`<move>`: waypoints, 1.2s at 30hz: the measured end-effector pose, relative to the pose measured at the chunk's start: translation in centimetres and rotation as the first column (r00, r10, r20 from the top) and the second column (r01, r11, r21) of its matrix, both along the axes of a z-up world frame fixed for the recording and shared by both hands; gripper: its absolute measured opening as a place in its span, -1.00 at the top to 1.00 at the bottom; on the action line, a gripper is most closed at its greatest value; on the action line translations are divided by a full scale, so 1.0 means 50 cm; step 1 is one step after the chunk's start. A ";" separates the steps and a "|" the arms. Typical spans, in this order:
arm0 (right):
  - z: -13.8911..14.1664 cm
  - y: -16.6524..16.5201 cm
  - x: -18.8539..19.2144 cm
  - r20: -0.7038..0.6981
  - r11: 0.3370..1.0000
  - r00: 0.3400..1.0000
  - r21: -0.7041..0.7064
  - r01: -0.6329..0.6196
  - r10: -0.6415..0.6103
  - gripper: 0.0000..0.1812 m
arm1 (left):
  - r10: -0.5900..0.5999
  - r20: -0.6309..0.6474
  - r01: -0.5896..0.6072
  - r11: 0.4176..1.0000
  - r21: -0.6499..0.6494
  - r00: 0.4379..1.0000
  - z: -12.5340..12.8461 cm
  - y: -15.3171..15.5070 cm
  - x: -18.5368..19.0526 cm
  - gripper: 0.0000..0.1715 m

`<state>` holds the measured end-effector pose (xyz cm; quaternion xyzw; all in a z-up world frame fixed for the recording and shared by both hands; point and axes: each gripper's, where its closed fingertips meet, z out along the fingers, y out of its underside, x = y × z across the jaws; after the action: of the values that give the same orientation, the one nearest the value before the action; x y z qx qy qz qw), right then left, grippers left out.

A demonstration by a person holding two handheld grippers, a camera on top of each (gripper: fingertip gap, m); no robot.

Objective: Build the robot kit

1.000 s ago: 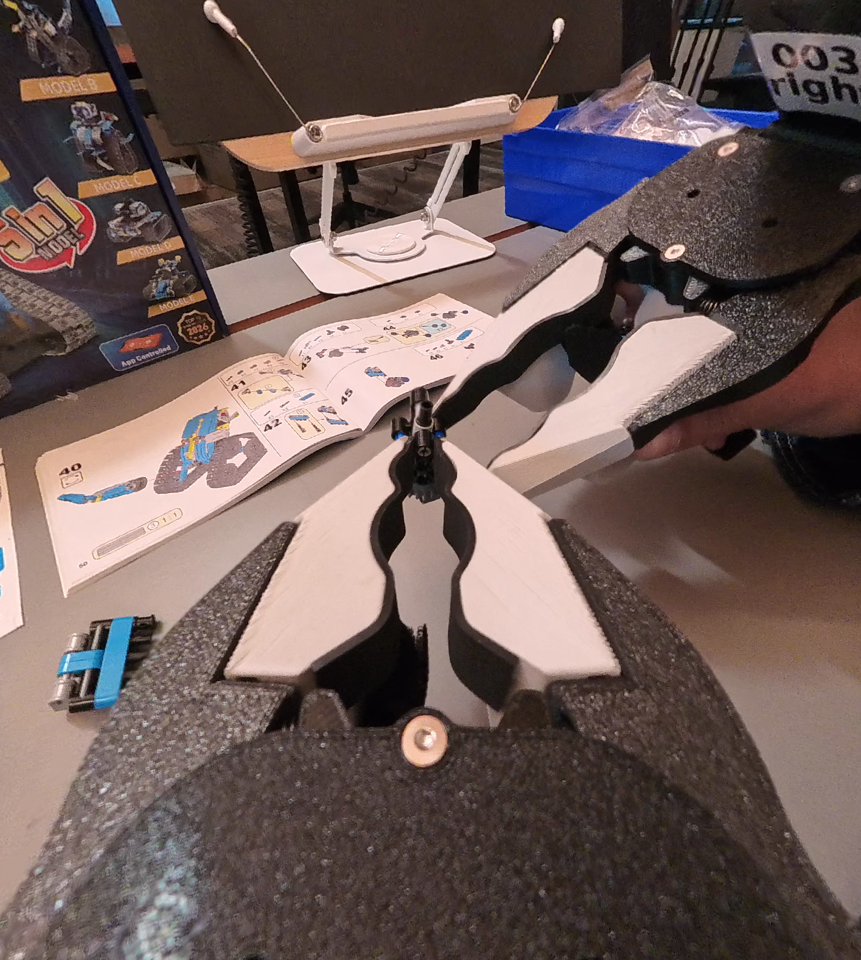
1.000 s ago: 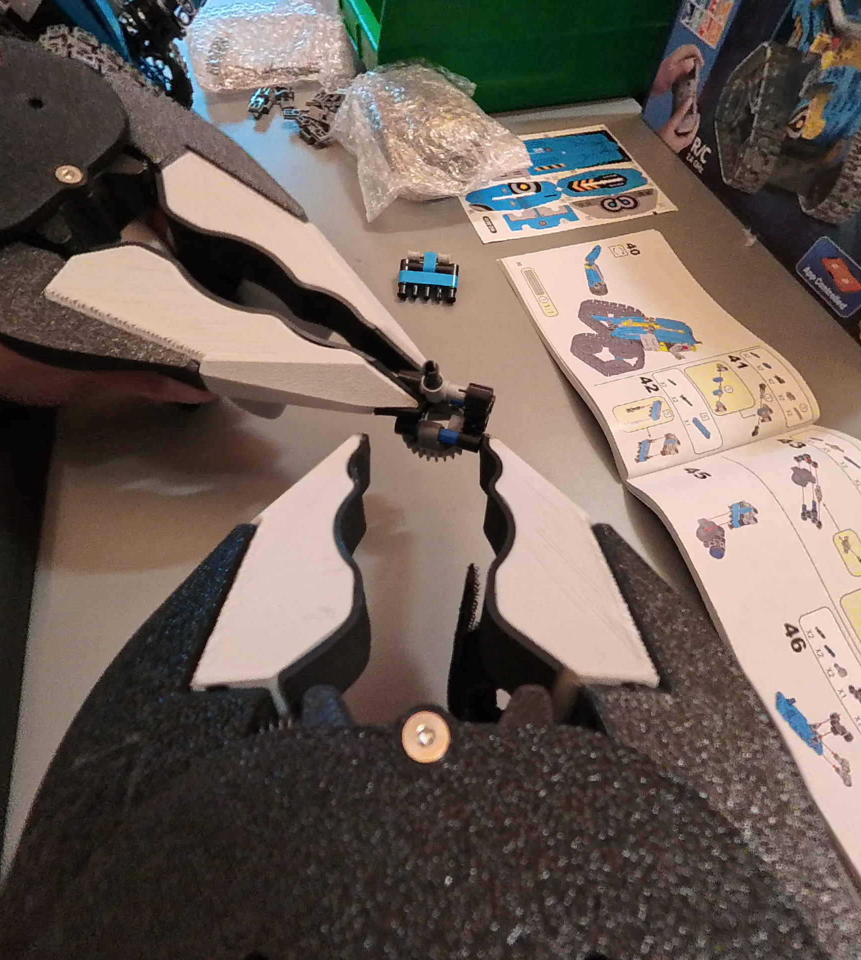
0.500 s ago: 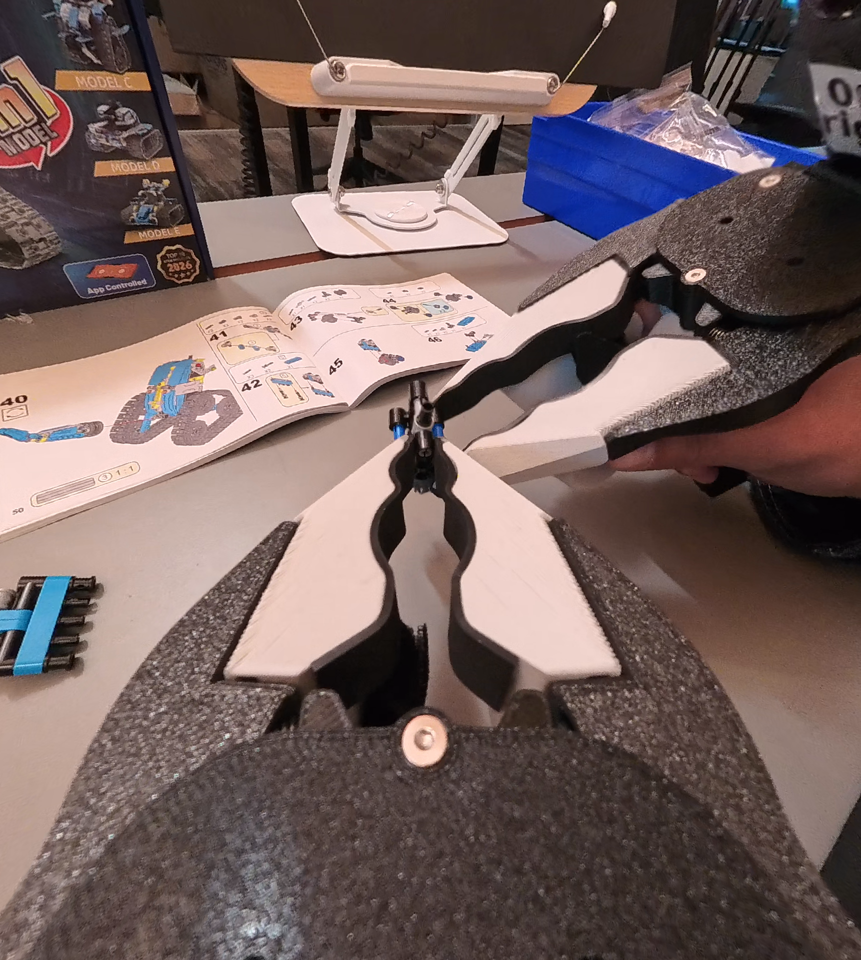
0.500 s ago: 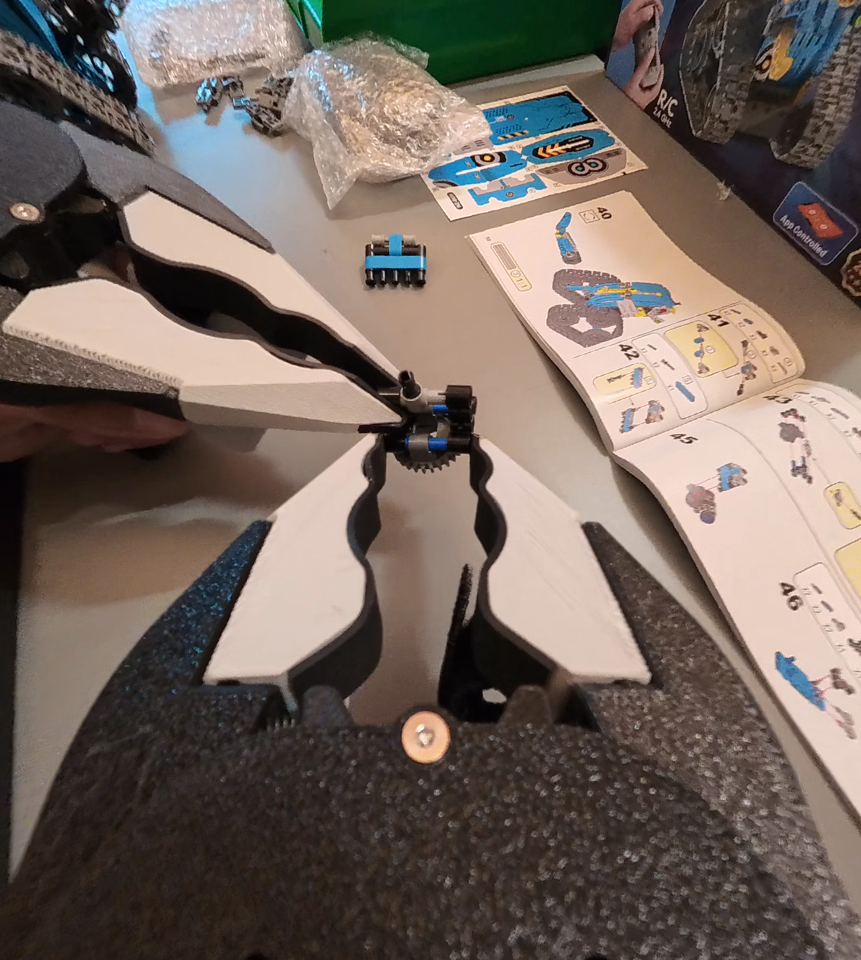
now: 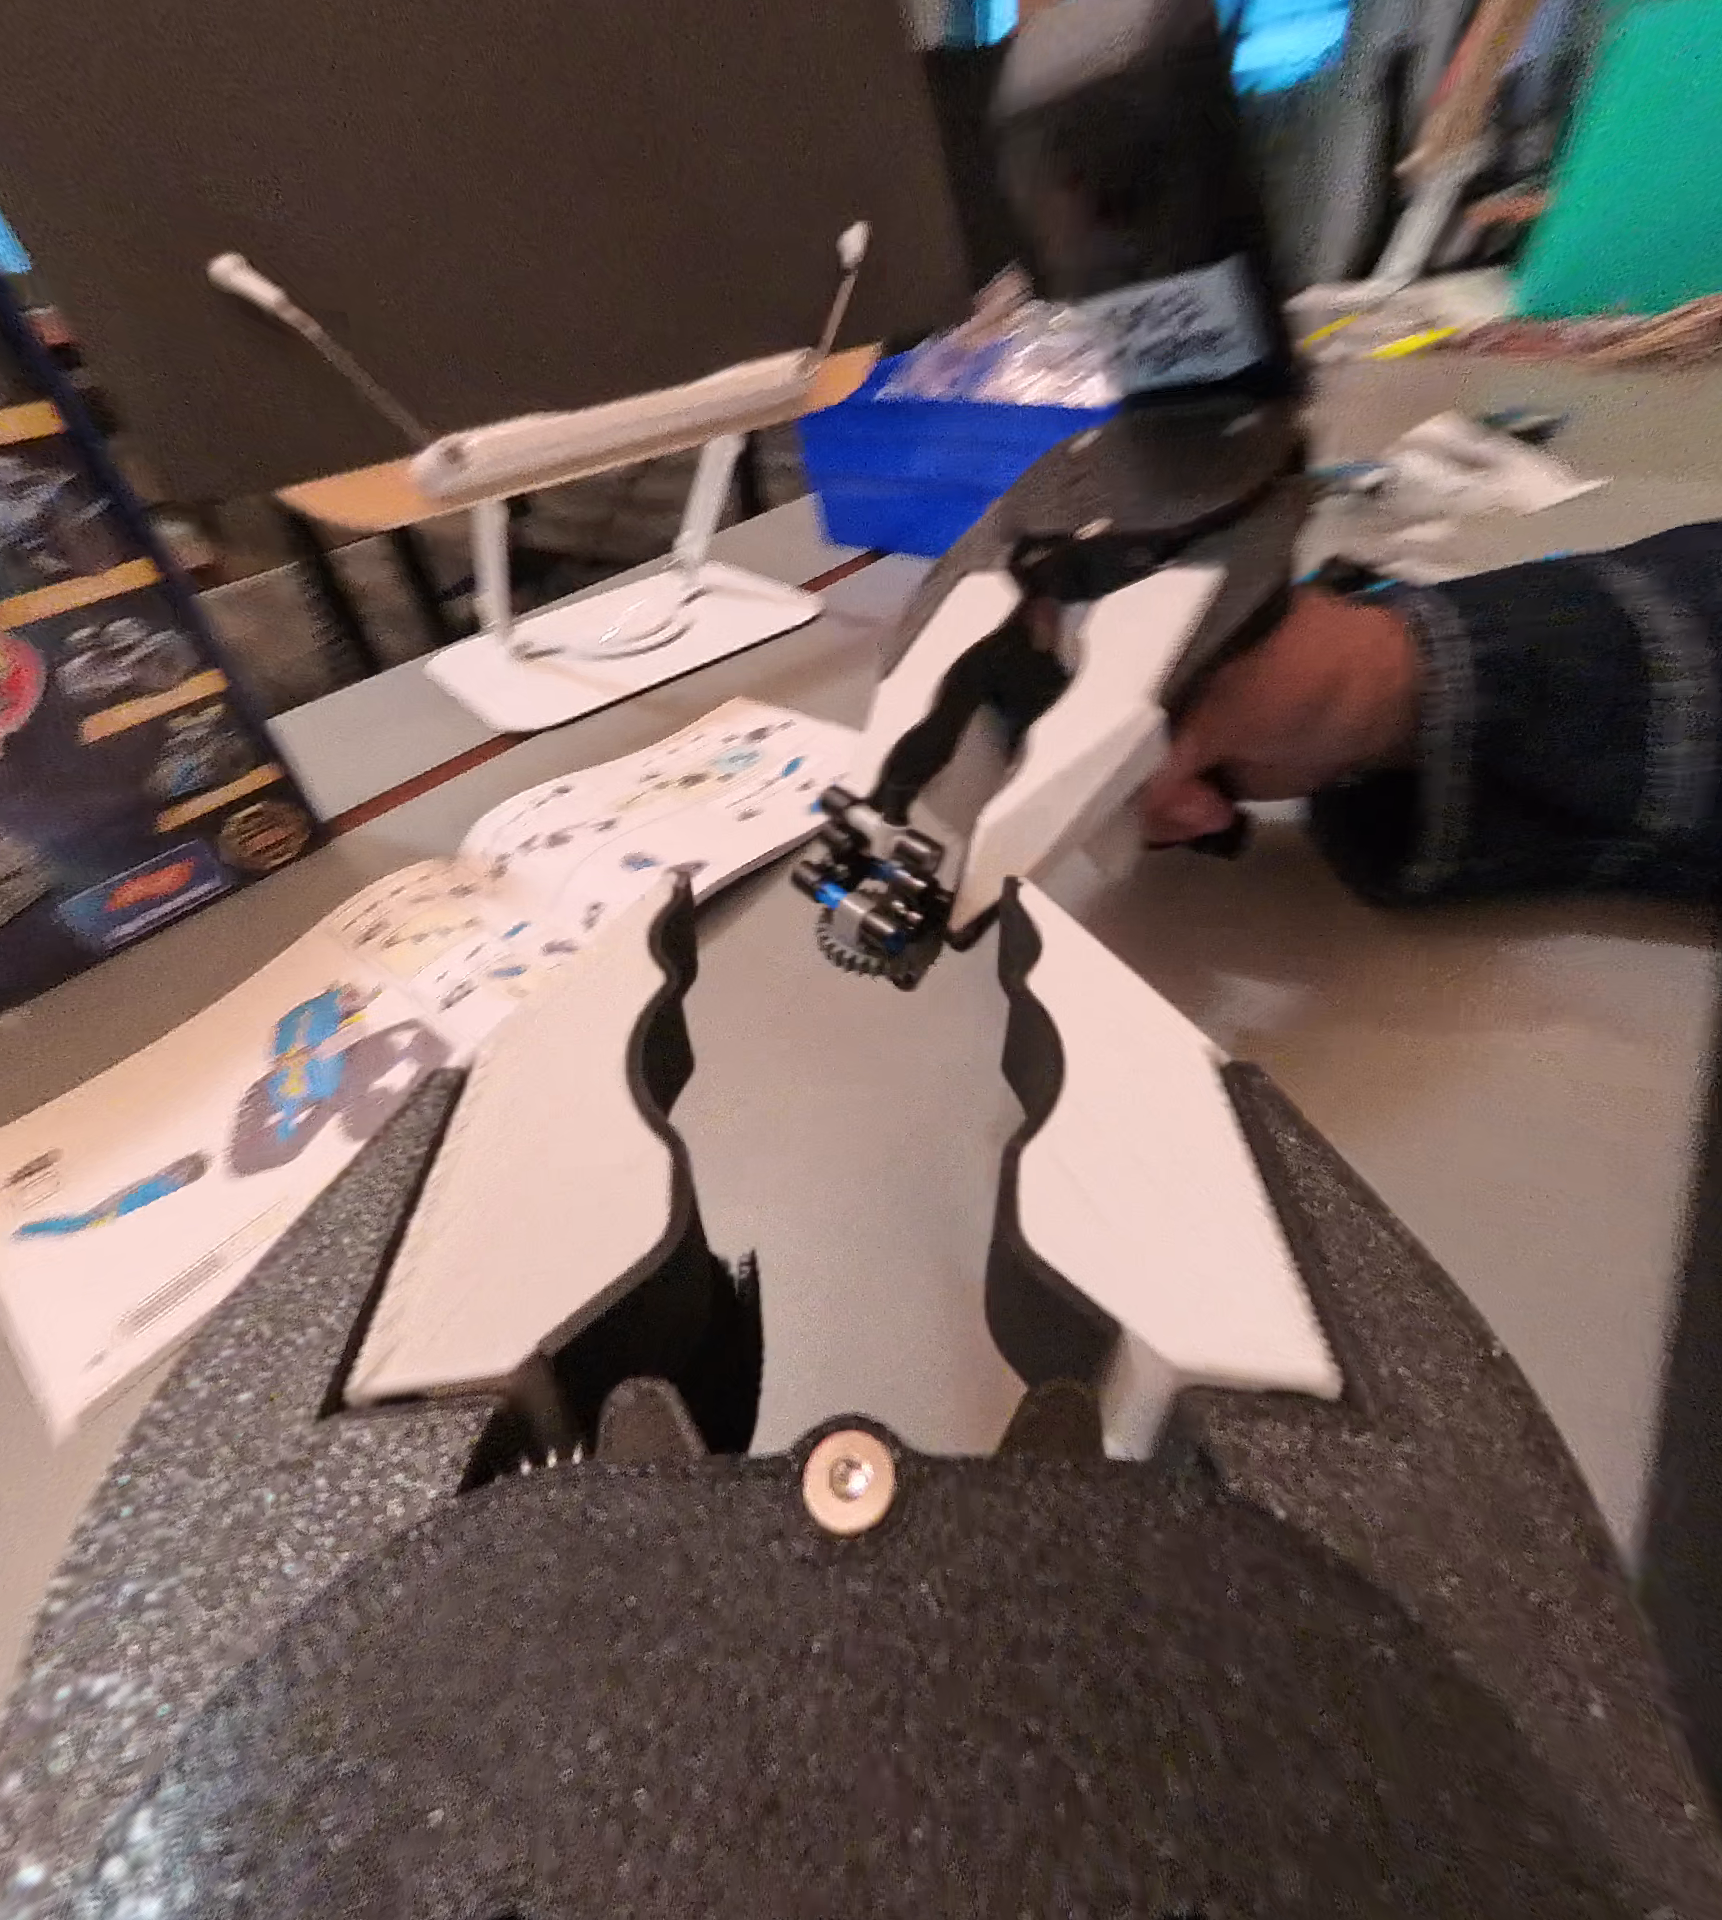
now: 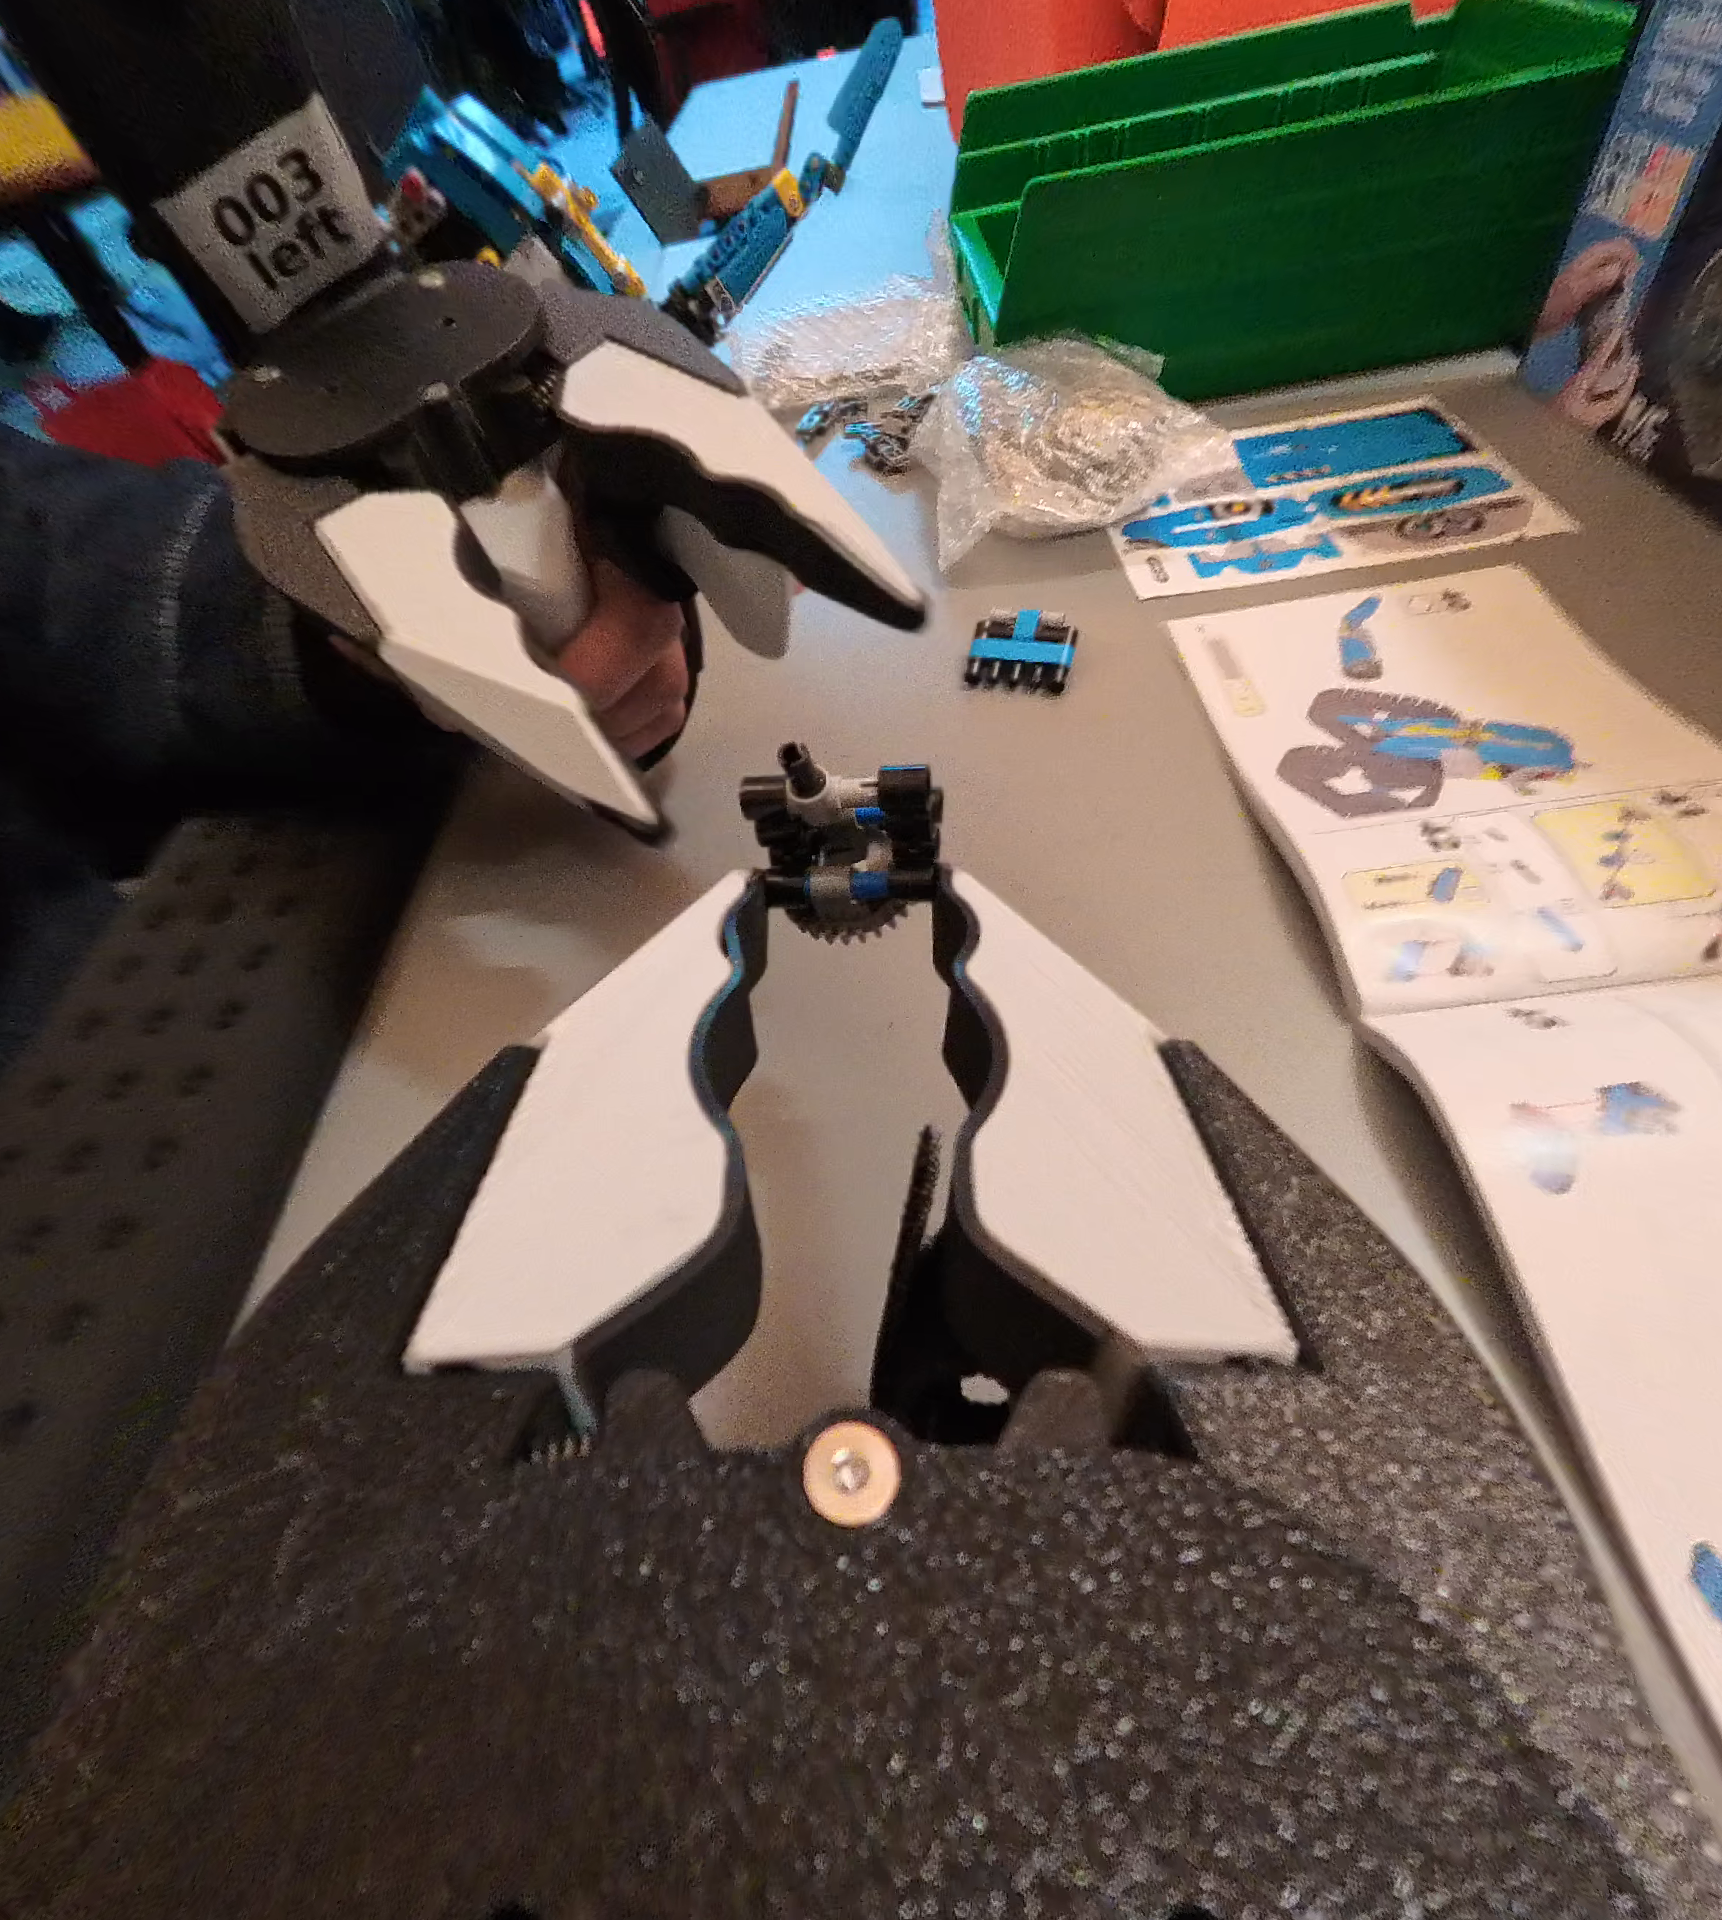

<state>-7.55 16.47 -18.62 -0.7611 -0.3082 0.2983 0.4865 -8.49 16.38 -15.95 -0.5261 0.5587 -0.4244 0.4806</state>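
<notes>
A small black, grey and blue brick assembly with a gear (image 6: 841,821) is pinched between the tips of my right gripper (image 6: 844,888), a little above the grey table (image 6: 1075,831). In the left wrist view the assembly (image 5: 872,894) hangs from the right gripper (image 5: 930,873) just ahead of my left gripper (image 5: 841,899). My left gripper is open and empty, its tips either side of the assembly without touching it. In the right wrist view the left gripper (image 6: 784,722) sits open to the upper left, held by a hand.
An open instruction booklet (image 6: 1511,831) lies to the right, with a sticker sheet (image 6: 1335,488), plastic bags of parts (image 6: 1054,436) and a green bin (image 6: 1304,208) beyond. A small black and blue part (image 6: 1021,652) lies on the table. A printed box (image 5: 36,727), white stand (image 5: 628,623) and blue bin (image 5: 919,468) stand behind. My left and right fingertips are right by each other.
My left gripper opened, let go of the assembly and drew back. My right gripper closed on the assembly and now holds it alone. Both views swung and blurred.
</notes>
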 end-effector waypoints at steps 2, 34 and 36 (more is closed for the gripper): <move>0.018 -0.031 -0.008 -0.111 0.993 0.987 -0.016 -0.116 0.113 0.65 | -0.168 0.033 0.170 0.983 -0.064 0.985 0.009 -0.042 -0.012 0.28; 0.016 -0.105 -0.067 -0.159 0.928 0.921 -0.058 -0.368 0.355 0.66 | -0.414 -0.005 0.408 0.900 -0.151 0.910 -0.018 -0.113 -0.027 0.67; 0.015 -0.105 -0.067 -0.144 0.930 0.924 -0.048 -0.365 0.355 0.67 | -0.416 -0.007 0.410 0.898 -0.159 0.909 -0.018 -0.112 -0.027 0.67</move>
<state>-10.89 11.24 -17.86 -0.6875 -0.3983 0.4439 0.4144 -9.82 10.77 -16.88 -0.4397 0.6328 -0.5475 0.3263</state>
